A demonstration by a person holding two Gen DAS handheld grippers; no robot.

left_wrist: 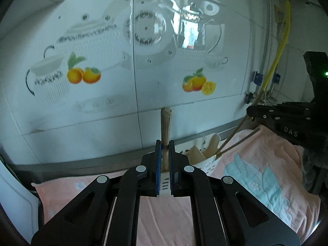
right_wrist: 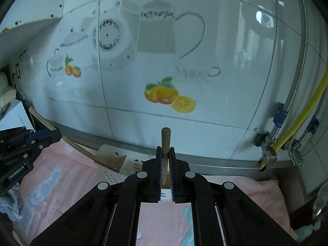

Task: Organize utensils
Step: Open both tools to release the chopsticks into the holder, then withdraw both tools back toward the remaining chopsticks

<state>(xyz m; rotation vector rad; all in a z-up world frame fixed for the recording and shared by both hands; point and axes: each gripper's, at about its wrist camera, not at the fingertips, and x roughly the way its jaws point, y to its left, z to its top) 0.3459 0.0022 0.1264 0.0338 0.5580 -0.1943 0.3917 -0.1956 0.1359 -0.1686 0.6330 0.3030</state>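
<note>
- Left gripper (left_wrist: 165,143): jaws closed on a wooden handle (left_wrist: 165,123) that rises upright between the blue pads; from the right wrist view the same utensil (right_wrist: 78,145) runs as a long slanting stick down into the holder.
- Right gripper (right_wrist: 165,150): jaws likewise clamped, here on a short wooden stick (right_wrist: 166,141) standing upright; in the left wrist view this gripper (left_wrist: 251,112) appears at far right with a pair of chopsticks (left_wrist: 235,141) angled down from it toward the holder, probably the same item, though blur leaves this uncertain.
- White slotted utensil holder (left_wrist: 207,164): lies on the pink towel (left_wrist: 256,153) near the tiled wall (left_wrist: 102,112), between the two grippers, with pale wooden utensils (left_wrist: 213,145) inside.
- Yellow hose (right_wrist: 303,112) and metal valves (right_wrist: 268,153): far right, against the wall.
- The wall tiles carry printed teapots and oranges (right_wrist: 162,94).
</note>
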